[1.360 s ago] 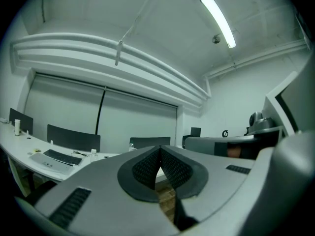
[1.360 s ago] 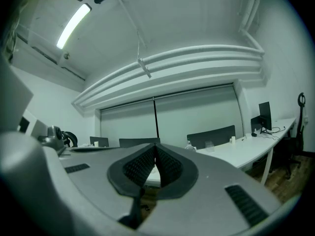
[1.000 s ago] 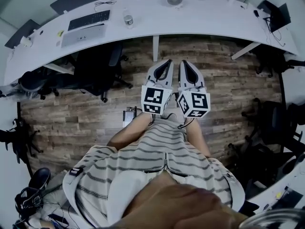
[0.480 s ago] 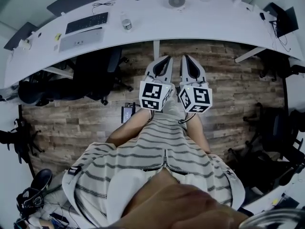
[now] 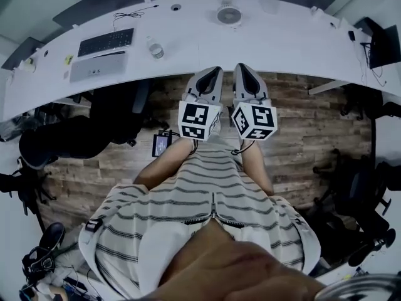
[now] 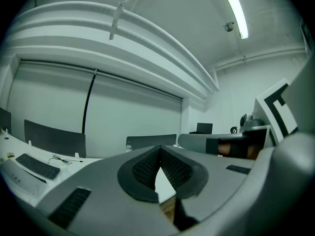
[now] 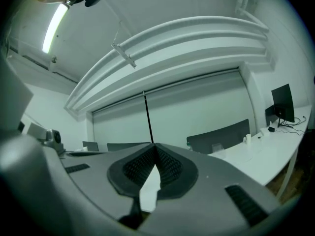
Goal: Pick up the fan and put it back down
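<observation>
Left gripper and right gripper are side by side at the near edge of the white surface. Both sets of fingers are pressed together, nothing between them. Fan stands at the far side of the surface, ahead of the grippers and well apart from them.

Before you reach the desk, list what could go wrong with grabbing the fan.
1. The left gripper and right gripper are both shut; arriving like that, they would likely shove the fan rather than grip it.
2. A clear cup stands close beside the fan, so a wide approach may knock it over.
</observation>
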`<action>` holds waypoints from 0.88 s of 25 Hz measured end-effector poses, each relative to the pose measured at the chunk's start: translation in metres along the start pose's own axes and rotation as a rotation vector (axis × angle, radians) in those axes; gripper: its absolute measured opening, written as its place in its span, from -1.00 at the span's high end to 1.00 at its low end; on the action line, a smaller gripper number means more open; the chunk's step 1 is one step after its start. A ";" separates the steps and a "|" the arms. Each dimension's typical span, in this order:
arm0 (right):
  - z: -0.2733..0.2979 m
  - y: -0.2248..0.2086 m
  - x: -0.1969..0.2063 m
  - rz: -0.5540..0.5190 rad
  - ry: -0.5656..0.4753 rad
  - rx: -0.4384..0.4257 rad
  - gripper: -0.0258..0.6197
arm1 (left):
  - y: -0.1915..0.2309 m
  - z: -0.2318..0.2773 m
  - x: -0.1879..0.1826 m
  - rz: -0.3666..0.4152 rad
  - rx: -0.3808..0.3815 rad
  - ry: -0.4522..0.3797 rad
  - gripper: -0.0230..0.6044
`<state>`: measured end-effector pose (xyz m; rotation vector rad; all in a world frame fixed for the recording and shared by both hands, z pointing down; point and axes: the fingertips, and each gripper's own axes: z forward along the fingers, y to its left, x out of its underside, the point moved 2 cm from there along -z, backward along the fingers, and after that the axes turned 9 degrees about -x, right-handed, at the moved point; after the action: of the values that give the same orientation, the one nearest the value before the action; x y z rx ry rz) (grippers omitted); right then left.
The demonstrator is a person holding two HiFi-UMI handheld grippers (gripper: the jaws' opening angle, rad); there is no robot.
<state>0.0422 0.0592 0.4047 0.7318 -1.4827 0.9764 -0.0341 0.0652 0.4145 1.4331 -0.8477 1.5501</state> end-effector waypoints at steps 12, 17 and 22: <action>0.085 -0.098 -0.023 -0.006 0.005 -0.013 0.89 | -0.001 0.133 -0.022 -0.002 -0.010 -0.001 0.90; 0.107 -0.111 -0.020 0.013 0.021 -0.034 0.88 | 0.006 0.159 -0.018 -0.006 -0.018 0.014 0.90; 0.130 -0.116 -0.021 0.001 0.029 -0.033 0.88 | 0.023 0.177 -0.021 -0.007 -0.030 0.013 0.90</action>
<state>0.0862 -0.1104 0.4039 0.6904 -1.4705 0.9577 0.0197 -0.1068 0.4164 1.4011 -0.8541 1.5338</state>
